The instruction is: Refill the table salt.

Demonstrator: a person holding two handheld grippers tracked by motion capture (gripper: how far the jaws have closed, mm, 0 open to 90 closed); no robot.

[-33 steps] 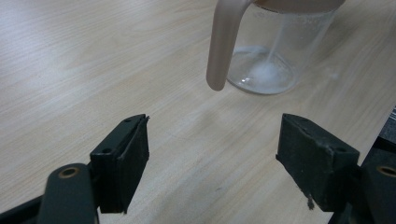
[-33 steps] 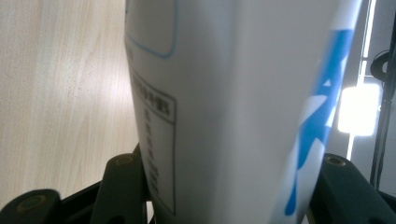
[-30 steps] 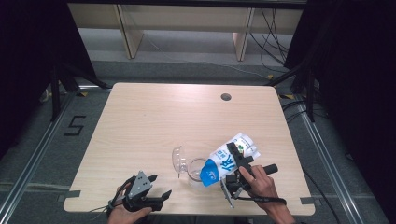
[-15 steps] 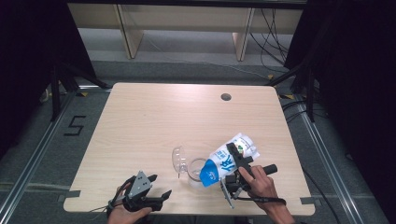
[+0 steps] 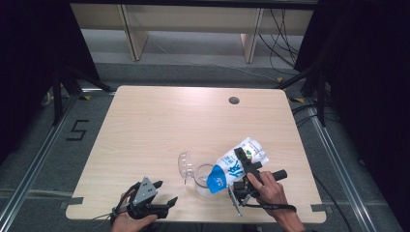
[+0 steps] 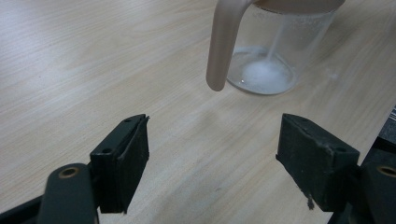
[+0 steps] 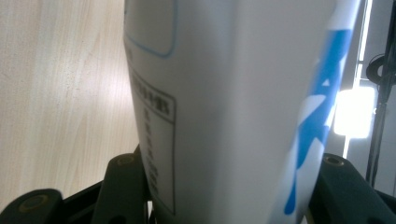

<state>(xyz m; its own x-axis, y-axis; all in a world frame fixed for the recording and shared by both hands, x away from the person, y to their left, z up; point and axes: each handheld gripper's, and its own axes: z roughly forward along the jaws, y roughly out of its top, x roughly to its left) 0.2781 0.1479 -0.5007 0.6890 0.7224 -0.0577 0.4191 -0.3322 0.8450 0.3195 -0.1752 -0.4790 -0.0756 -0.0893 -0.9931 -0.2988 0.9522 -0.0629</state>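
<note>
At the near left edge of the table [image 5: 145, 125] the left gripper [image 5: 163, 205] rests low in the person's hand, its jaws spread wide and bare, nothing between them; in the left gripper view [image 6: 212, 154] its black pads stand well apart over plain wood, and their lower ends are cut off by the bottom of that view; ahead of them stands the clear pitcher [image 6: 273, 51], its top cut off, with a pale curved handle [image 6: 224, 42] hanging free on the near side and a small white patch at its bottom, too blurred to tell what it is; in the high view the pitcher [image 5: 200, 180] stands near the table's front middle, its hinged lid [image 5: 185, 164] tipped open to the left; just right, the white and blue pouch [image 5: 237, 166] is tilted with its blue end over the pitcher's mouth; the right gripper [image 5: 244, 169] is clamped around the pouch's middle; in the right gripper view the pouch [image 7: 233, 102] sits between the jaws, its printing too blurred to read.
</note>
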